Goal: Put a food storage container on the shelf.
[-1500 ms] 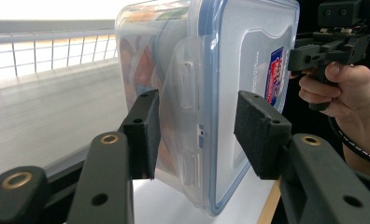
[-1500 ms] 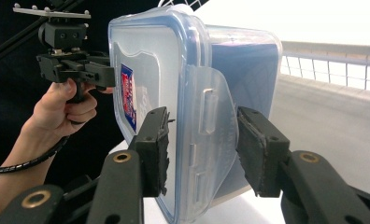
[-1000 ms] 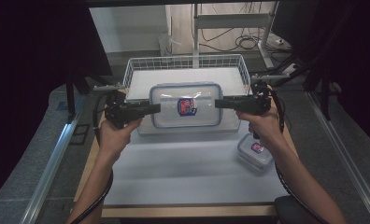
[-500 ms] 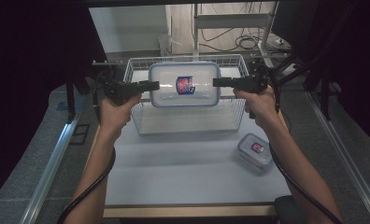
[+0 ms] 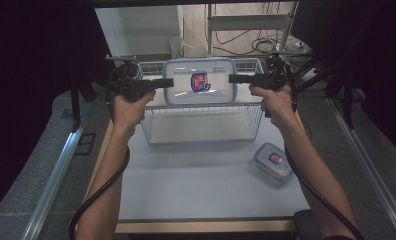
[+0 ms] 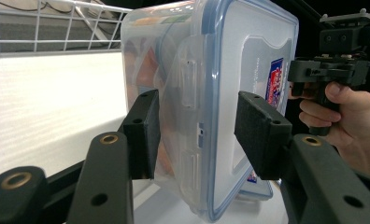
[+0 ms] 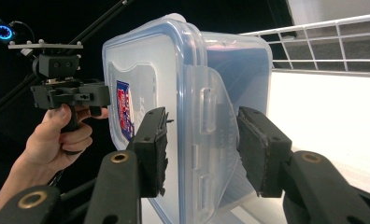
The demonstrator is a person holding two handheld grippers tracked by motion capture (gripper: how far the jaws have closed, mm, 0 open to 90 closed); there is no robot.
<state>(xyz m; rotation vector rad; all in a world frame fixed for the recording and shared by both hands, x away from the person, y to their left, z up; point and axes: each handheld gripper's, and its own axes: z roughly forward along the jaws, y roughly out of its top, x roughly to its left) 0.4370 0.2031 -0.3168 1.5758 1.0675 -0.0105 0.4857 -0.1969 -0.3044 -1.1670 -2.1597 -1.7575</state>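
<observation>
Large lidded container held in the air over the wire basket, left hand-held gripper and right hand-held gripper each clamped on an end latch. Pad contact looks partial, apparently. Risk: uneven lowering twists it loose and it drops on the basket rim.

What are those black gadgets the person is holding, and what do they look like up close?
Each hand grips a black pistol-style handle. The left gripper and right gripper each end in two black jaws with square foam pads and brass-ringed pivots. A black cable trails from each. The forearms are bare, with no sleeves.
</observation>
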